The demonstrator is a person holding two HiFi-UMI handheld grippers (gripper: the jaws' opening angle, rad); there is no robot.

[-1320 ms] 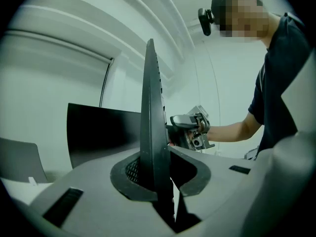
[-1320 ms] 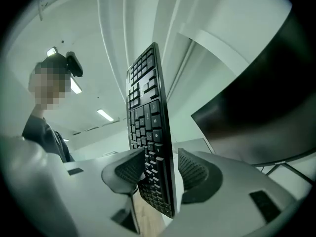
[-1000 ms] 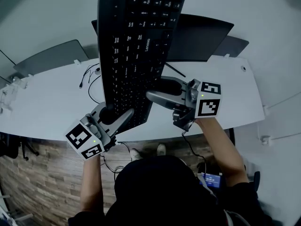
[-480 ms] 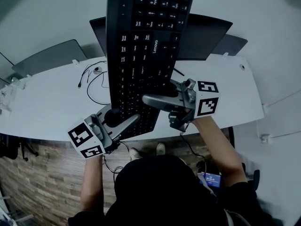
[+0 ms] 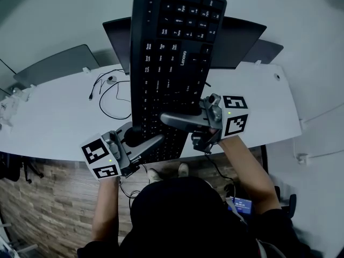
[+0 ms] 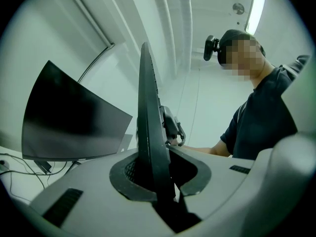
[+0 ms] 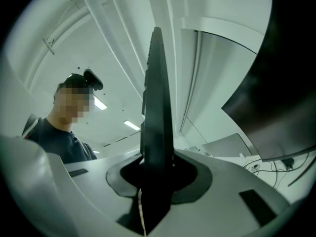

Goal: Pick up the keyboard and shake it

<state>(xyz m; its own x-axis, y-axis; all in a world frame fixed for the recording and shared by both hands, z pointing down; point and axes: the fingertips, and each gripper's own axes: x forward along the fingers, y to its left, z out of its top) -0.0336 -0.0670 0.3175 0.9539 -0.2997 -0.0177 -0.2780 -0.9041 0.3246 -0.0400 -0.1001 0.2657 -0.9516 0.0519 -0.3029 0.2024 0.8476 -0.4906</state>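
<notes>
- Head view: I see the black keyboard [image 5: 172, 63] lifted up off the white tabletop [image 5: 54, 117]. It stands on its short end, and its keys face me.
- The left tongs [image 5: 156, 140] grip the keyboard's bottom end from the left side.
- The right tongs [image 5: 167, 118] reach in from the right side, a little higher up on the keyboard.
- A dark monitor [image 5: 239, 42] stands behind the keyboard, and a thin black cable [image 5: 107, 98] lies on the tabletop.
- Left gripper view: the left tongs [image 6: 158, 184] are pressed tight on the keyboard's [image 6: 148, 117] thin edge, which sticks straight up between them.
- Right gripper view: the right tongs [image 7: 155, 181] have just been closing. Now they pinch the keyboard's [image 7: 157, 107] edge too.
- A person in a dark shirt [image 6: 261, 127] shows past the keyboard.
</notes>
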